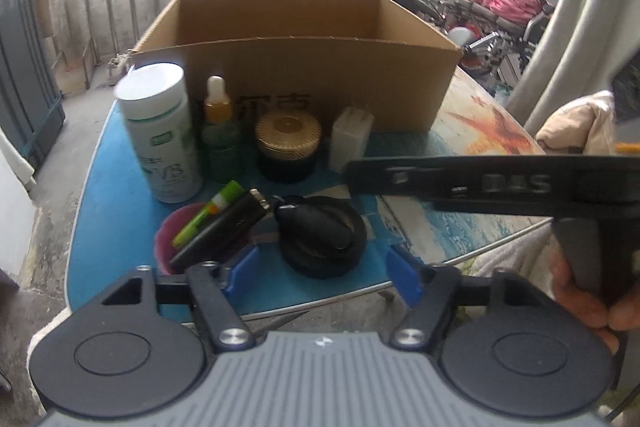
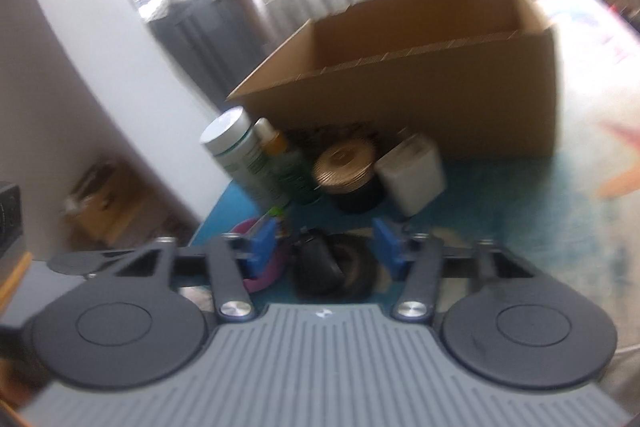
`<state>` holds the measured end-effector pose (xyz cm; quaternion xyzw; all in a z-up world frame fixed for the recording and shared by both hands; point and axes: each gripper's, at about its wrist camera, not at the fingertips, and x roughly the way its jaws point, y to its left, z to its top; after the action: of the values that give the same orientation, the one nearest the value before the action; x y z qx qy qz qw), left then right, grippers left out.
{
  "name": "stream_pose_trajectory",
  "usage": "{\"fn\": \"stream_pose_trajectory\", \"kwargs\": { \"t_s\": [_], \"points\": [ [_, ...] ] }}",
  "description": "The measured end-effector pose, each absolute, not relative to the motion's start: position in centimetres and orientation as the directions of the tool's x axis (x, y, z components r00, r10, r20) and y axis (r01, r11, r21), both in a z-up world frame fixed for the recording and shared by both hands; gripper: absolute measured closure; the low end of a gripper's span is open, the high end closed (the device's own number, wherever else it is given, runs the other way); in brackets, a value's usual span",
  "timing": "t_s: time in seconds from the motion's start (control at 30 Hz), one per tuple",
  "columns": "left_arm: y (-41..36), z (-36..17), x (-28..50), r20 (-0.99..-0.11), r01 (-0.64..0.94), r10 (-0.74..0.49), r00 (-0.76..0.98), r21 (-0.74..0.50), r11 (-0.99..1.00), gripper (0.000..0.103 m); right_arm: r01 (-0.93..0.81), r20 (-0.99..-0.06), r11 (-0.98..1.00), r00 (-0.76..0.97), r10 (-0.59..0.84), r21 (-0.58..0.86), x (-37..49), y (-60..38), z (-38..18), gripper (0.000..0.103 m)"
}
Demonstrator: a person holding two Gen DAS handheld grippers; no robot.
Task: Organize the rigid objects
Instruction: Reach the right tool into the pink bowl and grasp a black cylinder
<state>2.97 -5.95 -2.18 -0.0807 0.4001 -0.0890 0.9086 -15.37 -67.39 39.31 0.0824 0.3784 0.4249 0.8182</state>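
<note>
An open cardboard box (image 1: 304, 75) stands at the back of the table; it also shows in the right wrist view (image 2: 420, 95). In front of it stand a white bottle (image 1: 162, 135), a dropper bottle (image 1: 219, 131), a gold-lidded jar (image 1: 289, 143) and a white block (image 1: 349, 139). Nearer lie a pink cup (image 1: 176, 239) holding a green marker (image 1: 208, 211) and a black stick, and a black round lid (image 1: 322, 233). My left gripper (image 1: 322, 273) is open just before the lid. My right gripper (image 2: 326, 247) is open above the lid (image 2: 336, 267); its view is blurred.
The table (image 1: 460, 131) has a blue and orange printed top with a metal rim. The right hand-held gripper's body (image 1: 500, 183) crosses the right of the left wrist view. A railing, a wheelchair and pink cloth are behind the table.
</note>
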Motion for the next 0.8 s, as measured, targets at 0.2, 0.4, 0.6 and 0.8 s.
{"fn": "stream_pose_trajectory", "kwargs": {
  "t_s": [0.2,0.4,0.6,0.8],
  "points": [
    [-6.3,-2.8,4.0,-0.719,0.107,-0.257,0.645,-0.249,0.963,0.048,-0.631,-0.579,0.572,0.228,0.783,0.524,-13.7,-65.7,37.3,0.075],
    [-6.5,-3.2,4.8,-0.714,0.106,-0.277,0.643,-0.275,0.956,0.048,-0.613,-0.598,0.559,0.170,0.783,0.557,-11.9,-64.6,35.7,0.079],
    [-6.6,-3.7,5.7,-0.715,0.097,-0.276,0.642,-0.281,0.955,0.050,-0.562,-0.579,0.543,0.135,0.804,0.624,-11.0,-65.1,34.9,0.088],
    [-6.3,-4.1,6.0,-0.731,0.070,-0.267,0.628,-0.289,0.955,0.050,-0.473,-0.531,0.503,0.084,0.843,0.723,-10.2,-66.7,34.2,0.089]
  ]
}}
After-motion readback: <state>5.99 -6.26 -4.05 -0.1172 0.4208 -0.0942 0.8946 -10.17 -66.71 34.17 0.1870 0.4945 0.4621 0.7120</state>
